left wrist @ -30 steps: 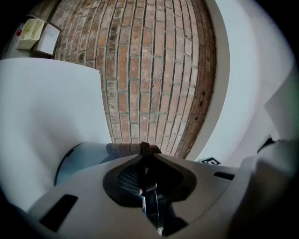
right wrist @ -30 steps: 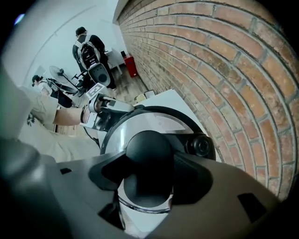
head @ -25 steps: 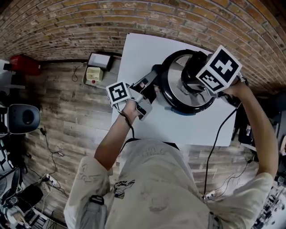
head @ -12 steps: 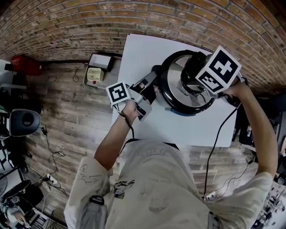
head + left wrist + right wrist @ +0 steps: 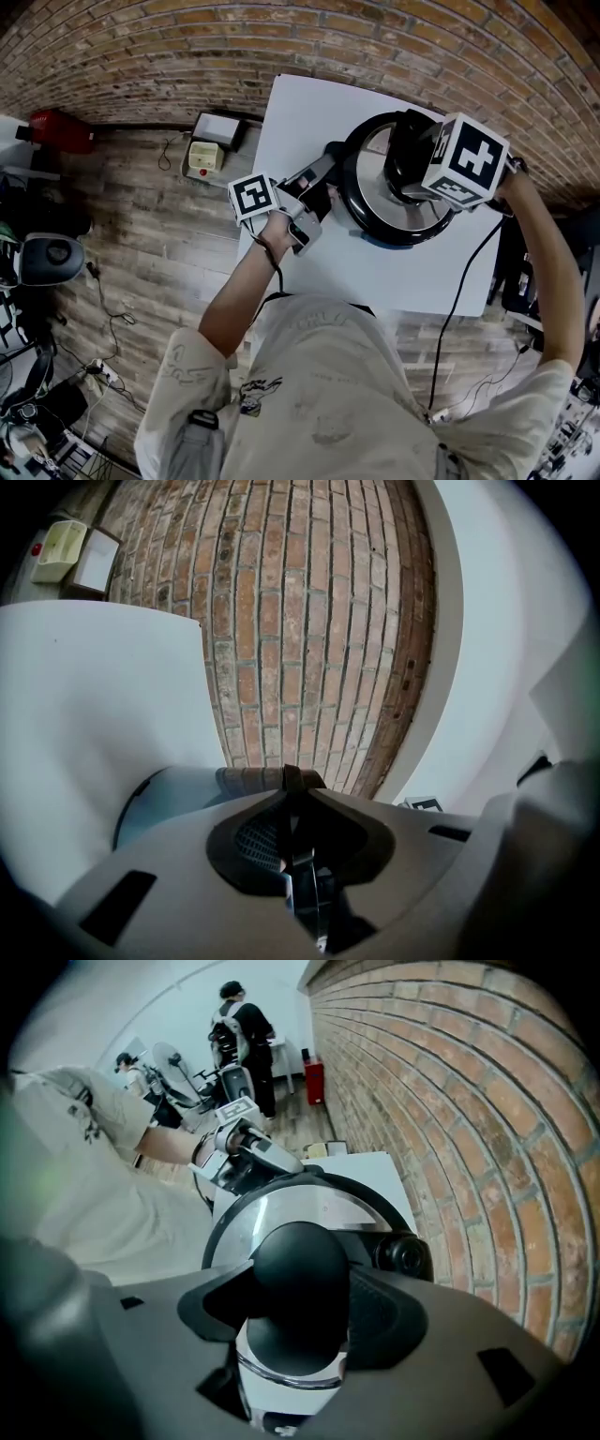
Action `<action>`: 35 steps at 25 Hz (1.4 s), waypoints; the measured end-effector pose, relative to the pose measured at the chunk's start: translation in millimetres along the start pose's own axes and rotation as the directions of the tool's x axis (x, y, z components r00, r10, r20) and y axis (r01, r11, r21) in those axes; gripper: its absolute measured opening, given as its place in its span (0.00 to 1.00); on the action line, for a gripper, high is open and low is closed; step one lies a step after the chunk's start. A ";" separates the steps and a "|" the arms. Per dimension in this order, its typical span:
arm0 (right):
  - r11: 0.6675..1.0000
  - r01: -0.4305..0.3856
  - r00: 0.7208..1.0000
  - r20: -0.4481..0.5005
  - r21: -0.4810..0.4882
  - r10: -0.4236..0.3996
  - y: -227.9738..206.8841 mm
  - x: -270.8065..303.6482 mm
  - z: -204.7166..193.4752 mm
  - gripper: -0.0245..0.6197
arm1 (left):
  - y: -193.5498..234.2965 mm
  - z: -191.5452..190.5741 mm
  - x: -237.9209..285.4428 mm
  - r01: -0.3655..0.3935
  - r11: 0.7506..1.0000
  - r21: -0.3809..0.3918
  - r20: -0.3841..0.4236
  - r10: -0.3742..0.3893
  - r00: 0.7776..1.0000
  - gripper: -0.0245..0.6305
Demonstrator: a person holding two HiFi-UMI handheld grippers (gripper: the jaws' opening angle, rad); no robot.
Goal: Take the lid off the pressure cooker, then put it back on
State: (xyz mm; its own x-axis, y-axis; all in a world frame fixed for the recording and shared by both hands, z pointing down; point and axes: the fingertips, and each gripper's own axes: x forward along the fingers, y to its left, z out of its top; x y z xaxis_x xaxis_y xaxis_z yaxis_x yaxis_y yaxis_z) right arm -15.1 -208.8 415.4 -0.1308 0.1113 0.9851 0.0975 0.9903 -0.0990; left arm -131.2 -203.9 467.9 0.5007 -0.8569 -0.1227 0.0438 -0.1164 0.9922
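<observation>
The black pressure cooker (image 5: 361, 211) stands on the white table (image 5: 309, 112) with its silver lid (image 5: 373, 183) on. My right gripper (image 5: 417, 167) points straight down over the lid. In the right gripper view its jaws (image 5: 298, 1288) hold the lid's round black knob (image 5: 298, 1255) from both sides, and a black valve (image 5: 405, 1255) sits beside it. My left gripper (image 5: 317, 186) reaches in from the left, level. It is shut on the cooker's thin dark side handle (image 5: 302, 892), which shows edge-on between its jaws (image 5: 298, 855).
A brick wall (image 5: 187, 56) runs behind the table. On the wooden floor at the left lie a white and yellow box (image 5: 211, 141) and a red object (image 5: 56, 129). A cable (image 5: 459, 291) hangs off the table's near edge. Two people (image 5: 244, 1021) stand far off.
My right gripper has rolled about its own axis on the knob, so its marker cube shows a different face. The left gripper has stayed on the handle.
</observation>
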 end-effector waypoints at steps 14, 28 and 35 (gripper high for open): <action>0.972 -0.034 0.999 -0.049 -0.233 0.023 4.3 -0.1 -2.0 0.51 | -0.6 0.9 -1.3 -0.006 1.000 -0.002 -0.009 0.006 1.000 0.14; 0.968 -0.037 0.997 -0.076 -0.248 0.018 4.1 1.4 -3.3 0.51 | 0.4 0.8 -1.0 -0.011 1.000 -0.001 -0.004 0.011 1.000 0.14; 0.972 -0.038 0.998 -0.056 -0.231 0.025 4.6 1.2 -3.7 0.52 | 0.6 1.9 -2.2 -0.031 0.998 0.060 0.004 0.031 1.000 0.16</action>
State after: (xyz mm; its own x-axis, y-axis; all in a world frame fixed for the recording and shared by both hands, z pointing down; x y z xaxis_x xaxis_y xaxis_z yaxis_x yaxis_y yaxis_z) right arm -11.1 -204.4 416.6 -0.0732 0.1315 0.9886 0.3278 0.9394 -0.1007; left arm -133.9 -203.0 468.7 0.4985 -0.8619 -0.0924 -0.0239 -0.1202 0.9925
